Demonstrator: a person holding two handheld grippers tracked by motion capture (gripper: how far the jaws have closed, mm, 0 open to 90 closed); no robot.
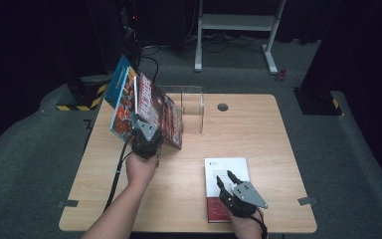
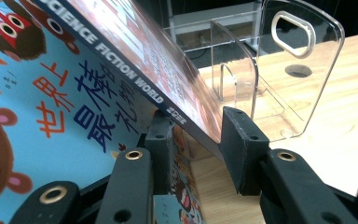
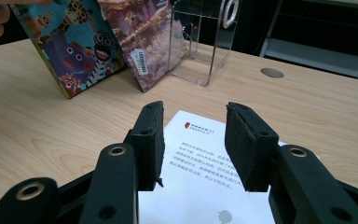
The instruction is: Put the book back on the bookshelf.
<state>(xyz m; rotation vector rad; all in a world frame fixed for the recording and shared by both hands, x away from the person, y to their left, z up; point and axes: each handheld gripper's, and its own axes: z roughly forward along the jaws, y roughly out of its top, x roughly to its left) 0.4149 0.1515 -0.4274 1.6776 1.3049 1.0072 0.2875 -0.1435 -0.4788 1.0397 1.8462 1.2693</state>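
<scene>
Presently: magazine [image 2: 168, 70], spine reading "SCIENCE FICTION WORLD", clamped between the left gripper's [image 2: 198, 135] jaws and leaning with a picture book [image 2: 37, 107] against the clear rack [image 2: 279, 74] at the table's [image 1: 258, 124] far left. Apparently shelving is half done, neither yet upright in a compartment. White book [image 3: 214, 172] lies flat near the front edge, ungrasped, under the right gripper [image 3: 193, 140], jaws wide apart, empty.
</scene>
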